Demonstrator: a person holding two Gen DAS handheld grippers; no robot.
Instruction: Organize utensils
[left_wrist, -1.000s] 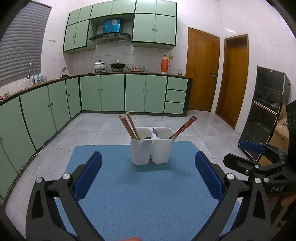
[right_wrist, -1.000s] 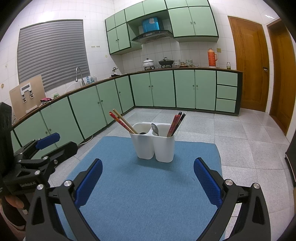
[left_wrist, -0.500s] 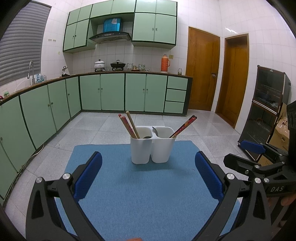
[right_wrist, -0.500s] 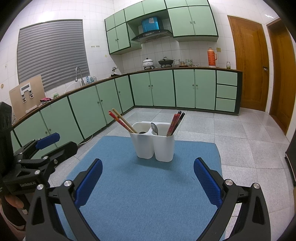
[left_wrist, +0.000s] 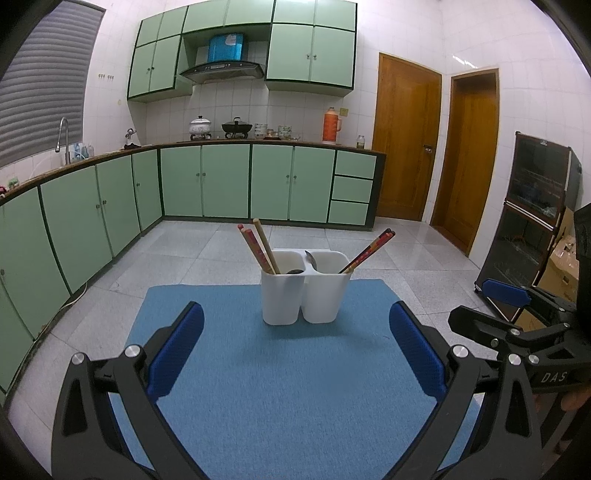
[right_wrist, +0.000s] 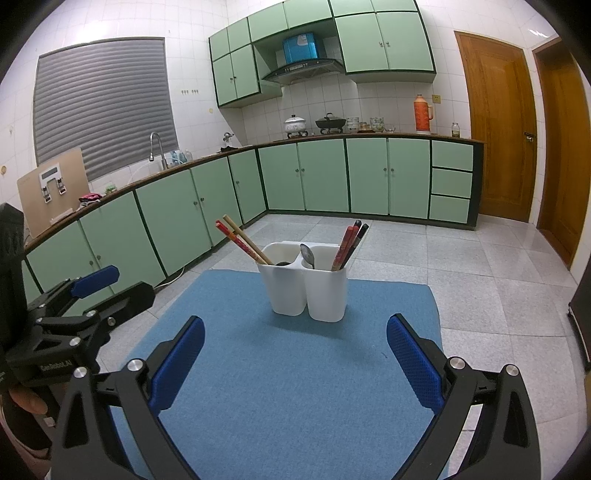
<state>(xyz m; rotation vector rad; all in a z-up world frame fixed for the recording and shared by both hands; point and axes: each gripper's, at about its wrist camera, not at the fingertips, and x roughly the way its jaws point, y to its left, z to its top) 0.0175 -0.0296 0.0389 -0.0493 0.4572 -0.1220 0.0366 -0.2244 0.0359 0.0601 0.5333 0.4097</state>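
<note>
At frame centre, the holder (left_wrist: 306, 291) is standing sorted; both grippers (left gripper (left_wrist: 295, 356), right gripper (right_wrist: 294, 363)) are hovering spread and empty, best withdrawing without nudging it.

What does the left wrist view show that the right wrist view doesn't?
Only the left wrist view shows the dark glass-front cabinet and cardboard boxes at right. Only the right wrist view shows the shuttered window and a tan board on the counter. Both show the white two-compartment holder on the blue mat, with chopsticks and a spoon inside, and both grippers open, left gripper and right gripper.
</note>
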